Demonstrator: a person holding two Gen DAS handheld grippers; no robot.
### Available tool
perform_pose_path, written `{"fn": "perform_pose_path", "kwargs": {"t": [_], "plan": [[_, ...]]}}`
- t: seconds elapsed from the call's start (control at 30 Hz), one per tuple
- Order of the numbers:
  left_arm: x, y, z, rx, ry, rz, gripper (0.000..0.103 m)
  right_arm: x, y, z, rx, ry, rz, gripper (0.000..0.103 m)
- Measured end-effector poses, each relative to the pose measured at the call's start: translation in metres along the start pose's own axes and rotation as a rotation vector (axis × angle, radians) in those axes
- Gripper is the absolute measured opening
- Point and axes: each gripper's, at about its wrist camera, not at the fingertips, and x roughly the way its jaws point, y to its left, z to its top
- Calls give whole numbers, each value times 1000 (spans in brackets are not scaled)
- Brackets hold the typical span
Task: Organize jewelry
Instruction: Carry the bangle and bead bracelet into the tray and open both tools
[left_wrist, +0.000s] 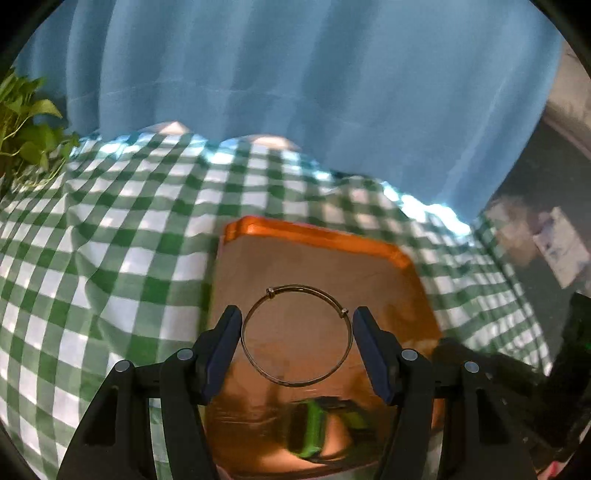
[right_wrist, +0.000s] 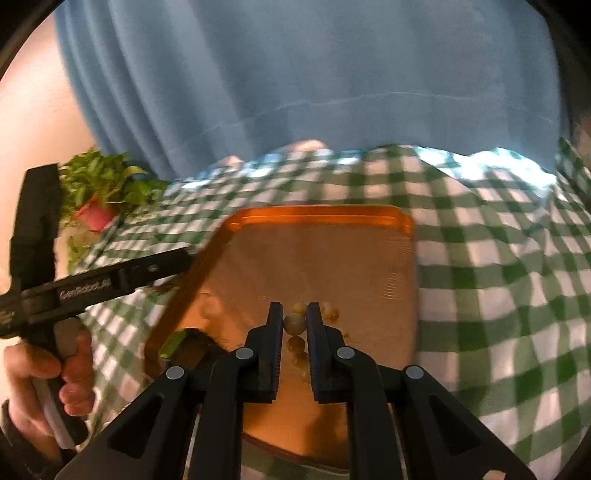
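Metal bangle (left_wrist: 296, 335) spans the left gripper (left_wrist: 296, 328) half-open, bead string (right_wrist: 295, 325) pinched in the near-shut right gripper (right_wrist: 295, 325) — either may slip onto the orange tray (right_wrist: 321, 216) if jolted.

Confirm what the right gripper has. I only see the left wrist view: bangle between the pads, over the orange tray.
Observer: The right gripper is shut on a bead bracelet; one round, pale bead sits between the pads and the rest of the strand hangs below.
Operator: Over the tray too?
Observer: Yes, above the orange tray, near its middle in the right wrist view.
Operator: Is my left gripper visible from there?
Observer: Its black body is, at the left edge, with a hand around the handle. The fingertips are hidden behind the right gripper's frame.
Operator: Anything else on the table?
Observer: A leafy plant in a pink pot on the checked cloth, past the tray's far left corner.
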Motion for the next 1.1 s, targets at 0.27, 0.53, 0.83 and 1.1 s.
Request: {"fn": "perform_pose_path", "kwargs": {"t": [0.27, 0.53, 0.83, 1.1], "plan": [[47, -2, -20, 83, 123, 128, 63, 14, 5, 2, -10, 4, -47, 12], [55, 4, -25, 94, 137, 176, 63, 33, -13, -12, 15, 60, -109, 12], [59, -5, -25, 95, 172, 178, 83, 37, -8, -23, -4, 66, -158, 49], [35, -16, -23, 91, 101, 175, 85, 20, -6, -20, 12, 13, -148, 67]]}}
